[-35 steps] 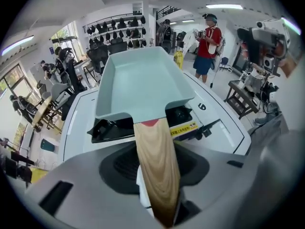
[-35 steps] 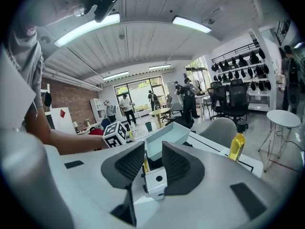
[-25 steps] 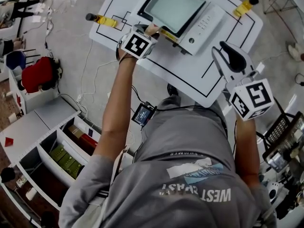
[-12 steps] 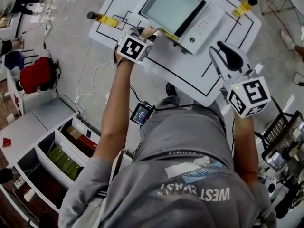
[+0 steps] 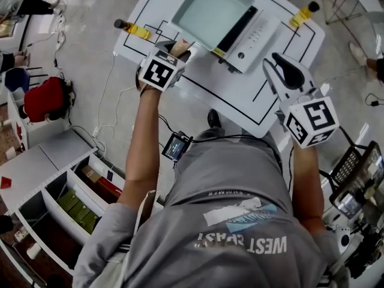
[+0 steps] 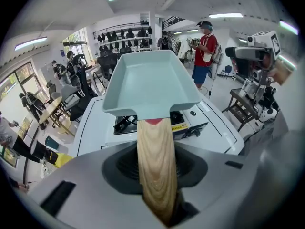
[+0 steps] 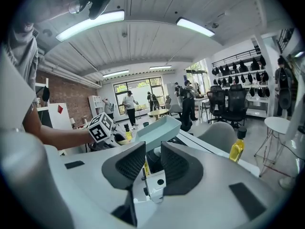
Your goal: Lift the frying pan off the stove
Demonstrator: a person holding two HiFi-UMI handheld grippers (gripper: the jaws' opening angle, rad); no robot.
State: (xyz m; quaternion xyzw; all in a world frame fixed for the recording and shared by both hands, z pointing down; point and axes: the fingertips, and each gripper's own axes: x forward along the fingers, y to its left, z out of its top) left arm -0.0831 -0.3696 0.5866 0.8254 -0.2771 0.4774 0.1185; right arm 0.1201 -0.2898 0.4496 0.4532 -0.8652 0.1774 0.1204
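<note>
The pale green square frying pan (image 5: 213, 14) hangs tilted just above the white stove (image 5: 255, 35), whose black top shows beside it. My left gripper (image 5: 178, 48) is shut on the pan's wooden handle (image 6: 156, 161), which runs between the jaws up to the pan (image 6: 150, 82). The stove (image 6: 190, 123) lies below it. My right gripper (image 5: 283, 71) hovers over the white table (image 5: 198, 89) at the stove's right. It is open with nothing between its fingers, though the jaws have just been closing a little. From the right gripper (image 7: 152, 163) the pan (image 7: 159, 130) shows raised ahead.
Yellow bottles stand at the table's left (image 5: 135, 30) and far right (image 5: 302, 15) edges. A shelf unit (image 5: 66, 191) and a red bag (image 5: 45, 98) sit on the floor at left. People, chairs and a machine (image 6: 259, 51) stand around the room.
The left gripper has risen and drawn left with the pan, which has come up off the stove and uncovered its black top. The right gripper has stayed in place.
</note>
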